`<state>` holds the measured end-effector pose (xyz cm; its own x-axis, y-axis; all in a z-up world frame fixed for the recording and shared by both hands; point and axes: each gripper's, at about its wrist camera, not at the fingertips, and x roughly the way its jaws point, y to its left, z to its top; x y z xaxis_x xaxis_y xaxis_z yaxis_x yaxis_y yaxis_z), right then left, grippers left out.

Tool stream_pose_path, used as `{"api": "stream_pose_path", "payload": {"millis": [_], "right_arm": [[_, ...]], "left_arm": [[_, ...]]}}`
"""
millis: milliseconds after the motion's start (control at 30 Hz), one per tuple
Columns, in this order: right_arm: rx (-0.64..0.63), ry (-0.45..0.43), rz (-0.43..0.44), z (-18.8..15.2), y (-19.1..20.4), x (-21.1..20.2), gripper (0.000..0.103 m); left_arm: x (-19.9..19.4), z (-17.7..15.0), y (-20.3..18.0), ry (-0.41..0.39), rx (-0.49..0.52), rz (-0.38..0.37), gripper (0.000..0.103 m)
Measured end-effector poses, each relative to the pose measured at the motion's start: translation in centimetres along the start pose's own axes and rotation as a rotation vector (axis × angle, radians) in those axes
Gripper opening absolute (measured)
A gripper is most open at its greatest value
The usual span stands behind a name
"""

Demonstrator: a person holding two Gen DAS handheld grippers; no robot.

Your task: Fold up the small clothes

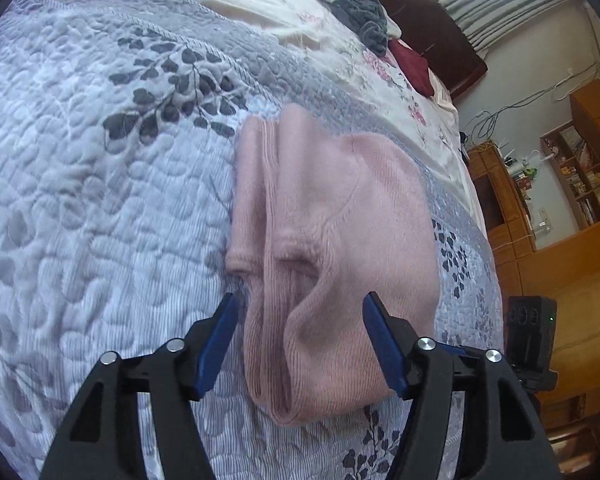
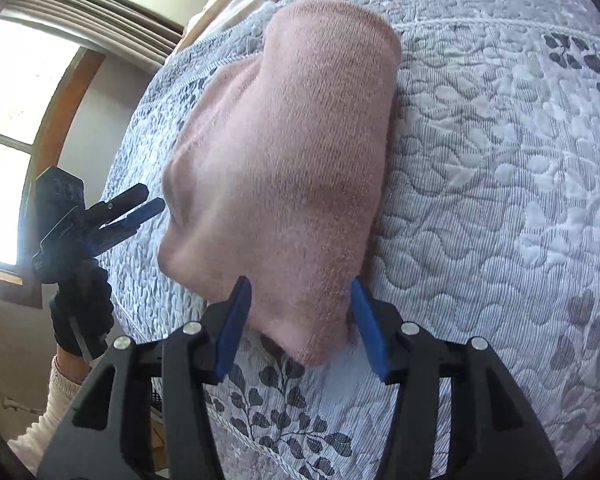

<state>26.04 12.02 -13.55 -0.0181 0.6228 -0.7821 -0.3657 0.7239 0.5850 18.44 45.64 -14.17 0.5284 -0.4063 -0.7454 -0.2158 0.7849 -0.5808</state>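
A pink knitted garment [image 1: 332, 248] is lying folded on a bed covered by a pale quilted bedspread [image 1: 100, 160] printed with dark leaf sprigs. In the left wrist view, the left gripper [image 1: 300, 308] is hovering at the near end of the garment, its blue fingers [image 1: 220, 340] standing well apart on either side of the ribbed folds and gripping nothing. In the right wrist view, the right gripper [image 2: 300, 292] is poised over the near edge of the same garment [image 2: 284, 152], its blue fingers [image 2: 366, 328] likewise spread apart and flanking the knit without pinching it. The left gripper [image 2: 148, 204] is also appearing at the left of that view, just beside the garment's edge and held by a hand in a dark glove [image 2: 82, 308] with a pale sleeve [image 2: 48, 412] below. Toward the head of the bed, a grey knitted item [image 1: 352, 4] and a dark red cloth [image 1: 412, 64] are lying on a floral sheet [image 1: 320, 52], well apart from the pink garment.
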Motion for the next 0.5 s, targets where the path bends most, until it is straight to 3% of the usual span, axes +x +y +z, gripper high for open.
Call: {"api": "stream_pose_path", "payload": {"millis": [167, 500], "right_arm": [[0.041, -0.032, 0.052, 2.4, -1.1, -0.4, 0.064], [0.125, -0.041, 0.163, 5.7, -3.4, 2.3, 0.077]], "left_arm": [[3.0, 2.8, 1.5, 0.047, -0.041, 0.026, 0.075], [7.9, 4.3, 2.8, 0.111, -0.097, -0.145, 0.080]]}}
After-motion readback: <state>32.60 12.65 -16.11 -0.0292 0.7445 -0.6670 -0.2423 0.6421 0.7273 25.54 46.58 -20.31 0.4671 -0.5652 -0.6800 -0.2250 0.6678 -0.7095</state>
